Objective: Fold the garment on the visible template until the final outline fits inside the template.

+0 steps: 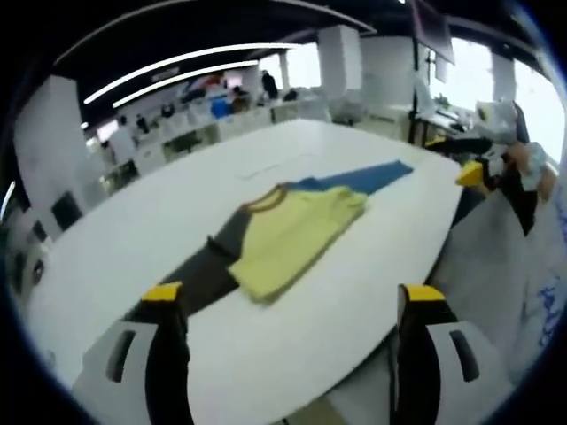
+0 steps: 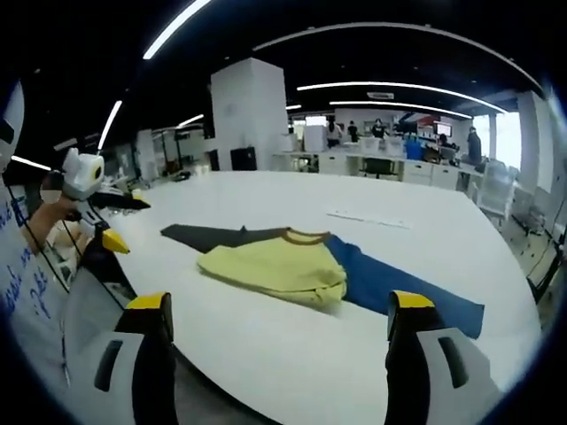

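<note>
Yellow garment (image 1: 297,239) lies folded on the white table (image 1: 159,239) — one grey sleeve (image 2: 208,235) out flat, a blue one (image 2: 407,288) the other way. Both grippers, left (image 1: 297,305) and right (image 2: 282,319), hover over the near edge, jaws apart, empty. Any template mark is perhaps too faint to see.

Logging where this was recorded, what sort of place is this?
Likely an open-plan office or lab: a big white table holding the partly folded yellow garment, rows of desks with people working behind, and long strip lights on a dark ceiling.
</note>
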Action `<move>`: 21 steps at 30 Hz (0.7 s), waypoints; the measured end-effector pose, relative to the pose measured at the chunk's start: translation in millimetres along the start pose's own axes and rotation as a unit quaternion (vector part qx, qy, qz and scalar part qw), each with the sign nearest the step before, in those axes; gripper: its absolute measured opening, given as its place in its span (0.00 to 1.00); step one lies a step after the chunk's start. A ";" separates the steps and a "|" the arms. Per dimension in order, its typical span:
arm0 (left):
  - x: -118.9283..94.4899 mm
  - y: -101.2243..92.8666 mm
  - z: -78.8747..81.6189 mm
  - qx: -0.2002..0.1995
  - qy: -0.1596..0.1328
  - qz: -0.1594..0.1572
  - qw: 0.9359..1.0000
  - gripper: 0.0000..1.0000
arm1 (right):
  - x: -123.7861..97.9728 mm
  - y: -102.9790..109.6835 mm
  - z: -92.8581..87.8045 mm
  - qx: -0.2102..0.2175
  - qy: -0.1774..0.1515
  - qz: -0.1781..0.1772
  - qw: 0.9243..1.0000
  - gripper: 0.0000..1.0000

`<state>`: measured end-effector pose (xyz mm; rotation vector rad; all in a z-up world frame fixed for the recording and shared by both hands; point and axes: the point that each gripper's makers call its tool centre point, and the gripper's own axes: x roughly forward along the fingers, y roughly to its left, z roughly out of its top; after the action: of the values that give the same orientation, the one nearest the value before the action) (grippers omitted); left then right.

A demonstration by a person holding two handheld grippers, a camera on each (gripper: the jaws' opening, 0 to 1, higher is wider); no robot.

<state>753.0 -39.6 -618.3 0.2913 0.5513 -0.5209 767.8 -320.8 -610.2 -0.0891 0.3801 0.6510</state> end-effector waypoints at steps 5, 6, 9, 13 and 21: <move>5.4 -1.4 -3.0 0.009 0.011 -0.002 1.000 0.89 | 1.2 0.3 0.4 0.011 -0.010 0.000 1.000 1.00; 7.3 -2.4 -3.8 0.011 0.014 -0.006 1.000 0.88 | 0.6 0.1 -0.4 0.012 -0.009 -0.001 1.000 1.00; 12.3 0.6 -5.9 0.012 0.020 -0.007 1.000 0.80 | -1.3 -2.1 -1.1 0.013 -0.012 -0.005 1.000 1.00; 30.1 10.9 -15.8 -0.004 0.018 0.000 1.000 0.70 | -5.0 -4.2 -1.0 0.025 -0.022 -0.006 0.999 1.00; 48.1 17.7 -36.6 0.001 0.047 0.017 0.999 0.55 | -14.9 -6.4 -3.7 0.038 -0.032 -0.013 0.999 1.00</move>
<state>782.2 -29.1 -673.2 0.3281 0.6351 -0.4767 759.6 -335.1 -608.3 -0.0010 0.3416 0.6120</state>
